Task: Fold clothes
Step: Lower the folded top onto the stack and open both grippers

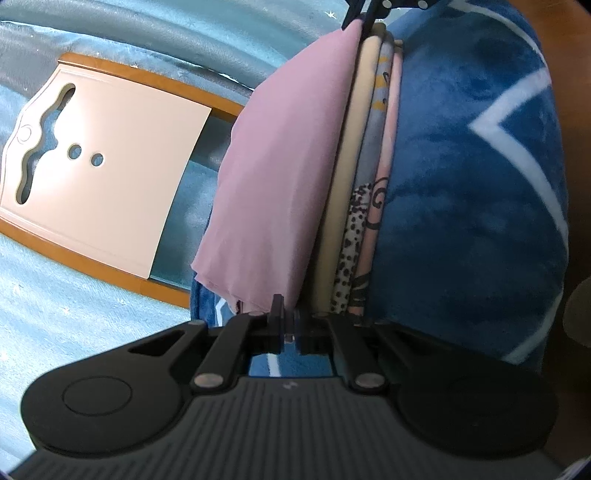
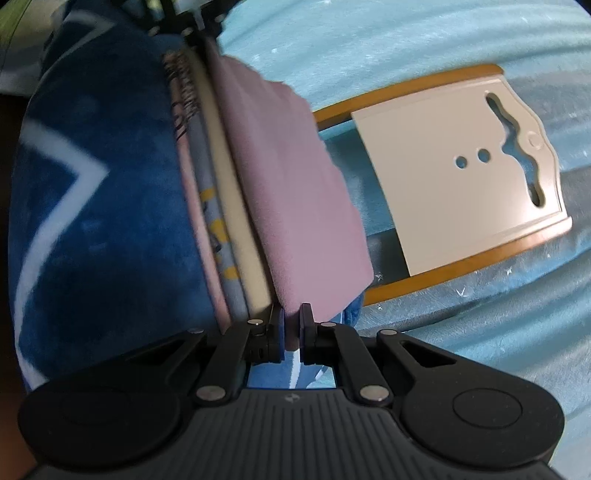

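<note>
A folded pink garment (image 1: 280, 162) (image 2: 295, 192) hangs stretched between my two grippers. In the left wrist view my left gripper (image 1: 287, 326) is shut on its near edge. The right wrist view shows my right gripper (image 2: 292, 332) shut on the opposite edge. Each gripper appears small at the top of the other's view, the right gripper (image 1: 373, 11) and the left gripper (image 2: 184, 18). The garment lies against a stack of folded clothes (image 1: 364, 206) (image 2: 225, 206): a cream piece, a spotted patterned piece and a pink one.
A thick dark blue blanket with white lines (image 1: 472, 184) (image 2: 103, 206) bulges behind the stack. A white folding board with an orange rim (image 1: 99, 162) (image 2: 461, 177) lies flat on the light blue bedspread (image 1: 55, 310) (image 2: 498, 325).
</note>
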The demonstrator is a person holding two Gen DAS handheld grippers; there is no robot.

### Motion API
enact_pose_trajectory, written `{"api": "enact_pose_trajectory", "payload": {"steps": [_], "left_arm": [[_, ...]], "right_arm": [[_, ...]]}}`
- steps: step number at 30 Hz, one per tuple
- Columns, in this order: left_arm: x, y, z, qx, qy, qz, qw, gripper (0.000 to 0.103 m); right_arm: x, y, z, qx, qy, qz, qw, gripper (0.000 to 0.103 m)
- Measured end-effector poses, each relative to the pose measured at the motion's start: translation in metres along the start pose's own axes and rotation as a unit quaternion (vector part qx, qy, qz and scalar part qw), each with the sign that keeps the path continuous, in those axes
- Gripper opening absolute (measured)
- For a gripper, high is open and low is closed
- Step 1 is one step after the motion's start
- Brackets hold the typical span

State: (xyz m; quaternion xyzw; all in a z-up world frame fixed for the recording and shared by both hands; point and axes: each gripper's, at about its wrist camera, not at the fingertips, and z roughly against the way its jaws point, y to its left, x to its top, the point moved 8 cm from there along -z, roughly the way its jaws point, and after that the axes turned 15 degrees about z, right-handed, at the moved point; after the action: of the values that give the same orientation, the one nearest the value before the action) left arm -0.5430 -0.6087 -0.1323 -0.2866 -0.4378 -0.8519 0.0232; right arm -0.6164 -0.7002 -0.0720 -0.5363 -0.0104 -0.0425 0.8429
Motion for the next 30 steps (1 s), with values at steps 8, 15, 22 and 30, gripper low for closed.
{"api": "enact_pose_trajectory", "payload": {"steps": [8, 15, 22, 30], "left_arm": [[-0.001, -0.002, 0.003, -0.004, 0.002, 0.016, 0.9999, 0.002], [-0.001, -0.003, 0.006, -0.003, 0.009, 0.017, 0.9998, 0.003], [-0.006, -0.002, 0.014, -0.007, 0.020, 0.032, 0.9993, 0.003], [-0.006, 0.002, 0.016, -0.009, 0.037, 0.060, 0.9975, 0.004]], "right_arm": [[-0.001, 0.004, 0.004, -0.002, 0.001, -0.010, 1.000, 0.006], [0.000, 0.006, 0.005, -0.004, 0.008, -0.008, 1.000, 0.007], [-0.003, 0.009, 0.006, -0.011, 0.011, -0.009, 1.000, 0.008], [-0.007, 0.006, 0.010, -0.005, 0.022, -0.024, 0.999, 0.007]]}}
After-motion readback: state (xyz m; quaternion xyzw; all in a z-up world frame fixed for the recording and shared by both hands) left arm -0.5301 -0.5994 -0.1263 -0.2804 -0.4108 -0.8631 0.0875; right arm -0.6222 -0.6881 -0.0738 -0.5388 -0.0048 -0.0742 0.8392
